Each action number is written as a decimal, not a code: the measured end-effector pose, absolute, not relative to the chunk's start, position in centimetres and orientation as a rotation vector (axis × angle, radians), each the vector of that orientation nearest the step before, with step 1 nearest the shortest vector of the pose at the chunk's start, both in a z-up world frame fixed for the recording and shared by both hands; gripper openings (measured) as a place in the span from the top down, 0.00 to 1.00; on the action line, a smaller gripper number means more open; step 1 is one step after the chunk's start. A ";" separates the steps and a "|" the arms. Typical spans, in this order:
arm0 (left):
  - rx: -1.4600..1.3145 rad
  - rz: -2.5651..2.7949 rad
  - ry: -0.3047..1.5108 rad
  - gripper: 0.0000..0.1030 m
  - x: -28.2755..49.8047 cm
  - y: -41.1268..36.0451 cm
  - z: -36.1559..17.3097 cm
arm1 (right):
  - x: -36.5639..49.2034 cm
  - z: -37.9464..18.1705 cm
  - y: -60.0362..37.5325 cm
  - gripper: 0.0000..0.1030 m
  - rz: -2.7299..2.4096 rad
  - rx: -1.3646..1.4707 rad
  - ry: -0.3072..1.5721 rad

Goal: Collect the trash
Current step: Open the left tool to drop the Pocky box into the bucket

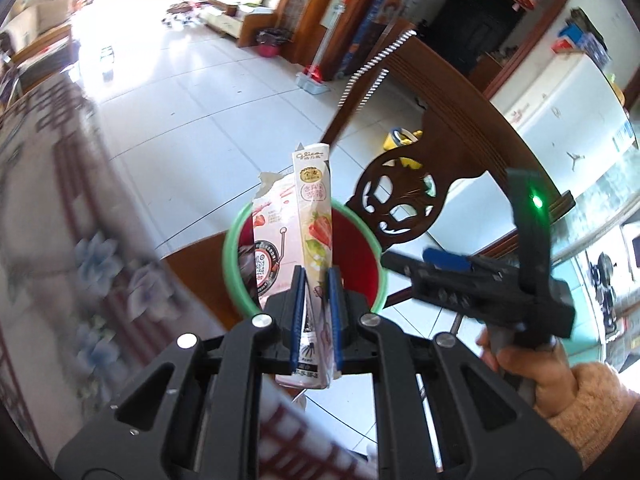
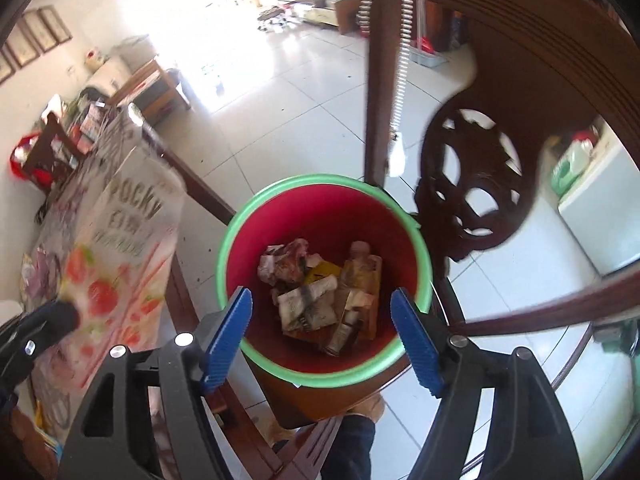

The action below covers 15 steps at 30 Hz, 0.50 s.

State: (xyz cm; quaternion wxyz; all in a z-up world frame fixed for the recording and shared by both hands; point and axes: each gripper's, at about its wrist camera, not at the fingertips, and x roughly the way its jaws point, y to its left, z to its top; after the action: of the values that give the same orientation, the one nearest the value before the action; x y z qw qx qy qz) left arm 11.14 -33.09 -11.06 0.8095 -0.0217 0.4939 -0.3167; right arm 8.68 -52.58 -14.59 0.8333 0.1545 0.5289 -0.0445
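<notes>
**Snack box held over the bin, right tongs empty**

The left tongs (image 1: 316, 280) are clamped on a torn-open strawberry Pocky box (image 1: 310, 208), their blue pads pressed against its narrow sides. The box stands roughly upright in the grip, its ripped top flap pointing away from the camera, and from the left wrist view it sits directly in front of the red bin (image 1: 362, 258) with the green rim. In the right wrist view the same box (image 2: 120, 264) appears blurred at the left, beside the bin (image 2: 320, 216) rather than inside it.

The right tongs (image 2: 322, 320) stand wide apart with nothing between them, poised above the bin's mouth and pointing steeply down into it. The person's right hand (image 1: 524, 364), in a knitted sleeve, grips their handle.

At the bottom of the bin lies crumpled trash (image 2: 320, 292): balled paper, folded wrappers and a yellowish packet.

The bin rests on the seat of a dark carved wooden chair (image 2: 472, 184), whose pierced backrest rises just behind it. A surface with a floral patterned cloth (image 1: 60, 208) runs along the left, over a pale tiled floor (image 1: 208, 92).
</notes>
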 end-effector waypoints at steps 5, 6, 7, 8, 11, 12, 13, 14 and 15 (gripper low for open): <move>0.014 -0.725 1.055 0.65 12.7 -37.6 -12.2 | 6.0 -13.9 -55.0 0.32 -0.135 0.383 1.113; 0.015 -0.721 1.054 0.37 12.8 -38.0 -12.4 | 5.8 -13.9 -55.2 0.32 -0.140 0.385 1.111; 0.005 -0.713 1.044 0.34 13.0 -38.2 -12.5 | 5.4 -13.6 -55.3 0.32 -0.143 0.388 1.107; -0.004 -0.711 1.043 0.34 13.0 -38.2 -12.4 | 5.0 -13.3 -55.4 0.32 -0.144 0.391 1.101; -0.010 -0.697 1.038 0.33 12.5 -37.5 -11.9 | 4.4 -12.6 -55.2 0.30 -0.131 0.397 1.079; -0.009 -0.689 1.036 0.33 12.4 -37.1 -11.7 | 4.5 -12.6 -55.0 0.30 -0.118 0.402 1.076; -0.011 -0.671 1.031 0.32 12.2 -36.2 -11.5 | 4.7 -12.5 -54.6 0.30 -0.101 0.403 1.075; -0.014 -0.650 1.027 0.31 12.0 -35.3 -11.3 | 4.9 -12.5 -54.2 0.30 -0.088 0.401 1.073; -0.019 -0.625 1.025 0.30 11.8 -34.2 -11.1 | 5.2 -12.2 -53.4 0.30 -0.063 0.393 1.069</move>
State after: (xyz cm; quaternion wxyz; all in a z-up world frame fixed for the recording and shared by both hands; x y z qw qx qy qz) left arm 11.78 -34.21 -11.13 0.8252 -0.0091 0.4821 -0.2942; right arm 5.18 -53.37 -12.22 0.8417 0.1861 0.5059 -0.0297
